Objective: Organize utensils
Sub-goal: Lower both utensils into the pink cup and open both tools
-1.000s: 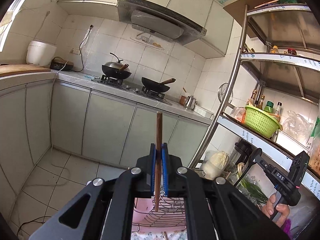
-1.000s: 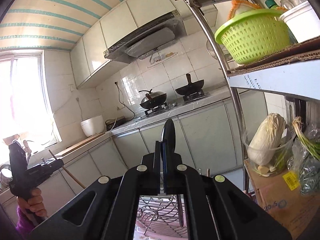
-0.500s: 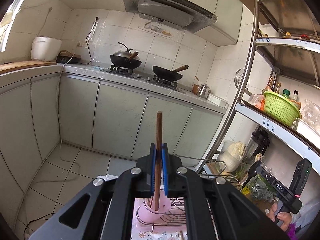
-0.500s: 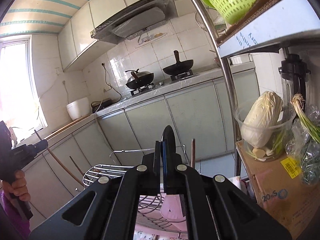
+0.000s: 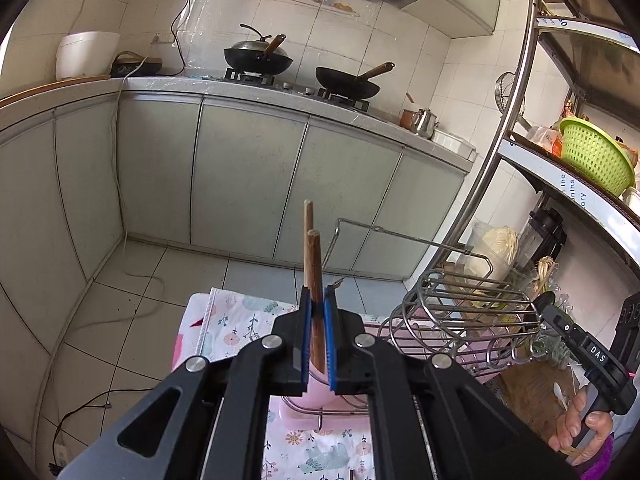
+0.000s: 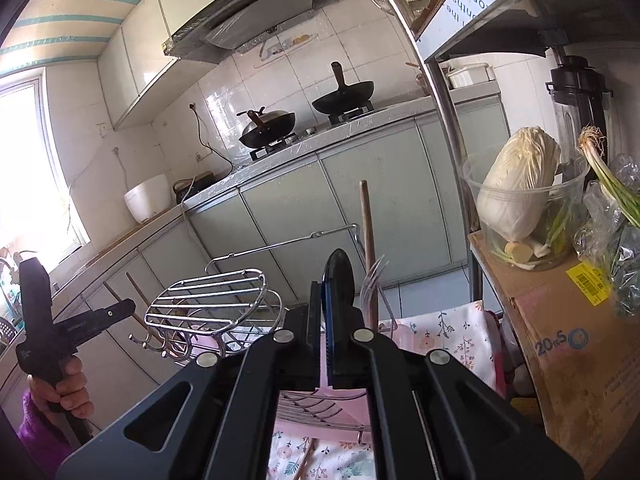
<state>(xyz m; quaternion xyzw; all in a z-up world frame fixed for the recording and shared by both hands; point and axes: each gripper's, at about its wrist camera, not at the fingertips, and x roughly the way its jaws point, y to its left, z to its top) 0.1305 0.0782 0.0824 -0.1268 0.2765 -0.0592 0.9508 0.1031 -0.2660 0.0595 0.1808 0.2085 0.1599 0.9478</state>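
Holding utensils over a wire rack, both grippers.

L wrist view: left gripper (image 5: 316, 320) has jaws closed on a brown wooden stick (image 5: 315, 276), upright, a thinner stick just behind it; wire rack (image 5: 464, 312) at 3 o'clock on a floral cloth (image 5: 232, 320). R wrist view: right gripper (image 6: 326, 320) jaws narrow, clamping a black handle (image 6: 339, 276); rack at 9 o'clock, another wooden handle (image 6: 367, 232) standing at 1 o'clock.
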